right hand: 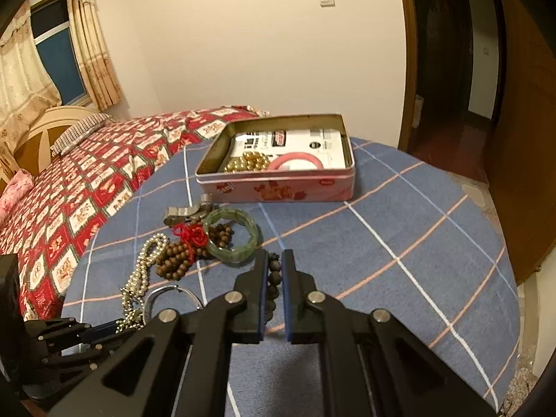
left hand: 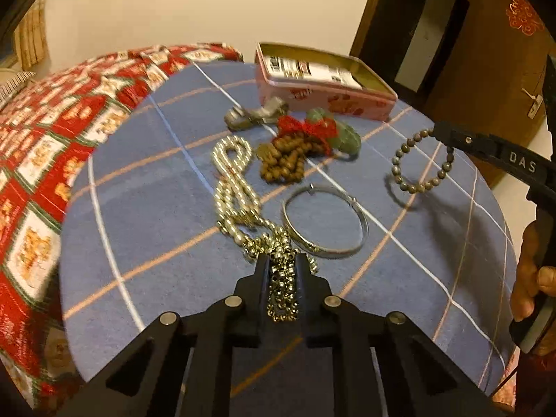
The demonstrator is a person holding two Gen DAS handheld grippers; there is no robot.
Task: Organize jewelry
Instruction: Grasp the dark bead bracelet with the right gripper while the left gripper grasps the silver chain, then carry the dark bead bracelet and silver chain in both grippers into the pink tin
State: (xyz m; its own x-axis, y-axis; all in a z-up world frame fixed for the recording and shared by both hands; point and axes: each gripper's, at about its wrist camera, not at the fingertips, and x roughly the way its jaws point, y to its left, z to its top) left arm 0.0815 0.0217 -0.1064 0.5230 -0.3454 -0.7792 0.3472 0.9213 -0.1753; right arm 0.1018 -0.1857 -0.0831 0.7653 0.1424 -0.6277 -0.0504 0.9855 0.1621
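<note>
A long pale gold bead necklace (left hand: 233,180) snakes across the blue checked tablecloth (left hand: 146,208). My left gripper (left hand: 282,267) is shut on its near end, beads bunched between the pads. My right gripper (right hand: 274,264) is shut on a grey bead bracelet (left hand: 422,168), which hangs as a loop above the cloth at the right; in the right wrist view only a few of its beads (right hand: 274,285) show between the pads. The open pink tin (right hand: 278,187) stands at the table's far side and holds gold beads (right hand: 248,161) and a pink bangle (right hand: 295,161).
On the cloth lie a silver bangle (left hand: 325,222), brown wooden beads with a red knot (left hand: 285,160), a green jade bangle (right hand: 232,236) and a metal watch band (right hand: 187,212). A bed with a red quilt (right hand: 87,180) borders the table's left. A doorway (right hand: 451,69) stands at the right.
</note>
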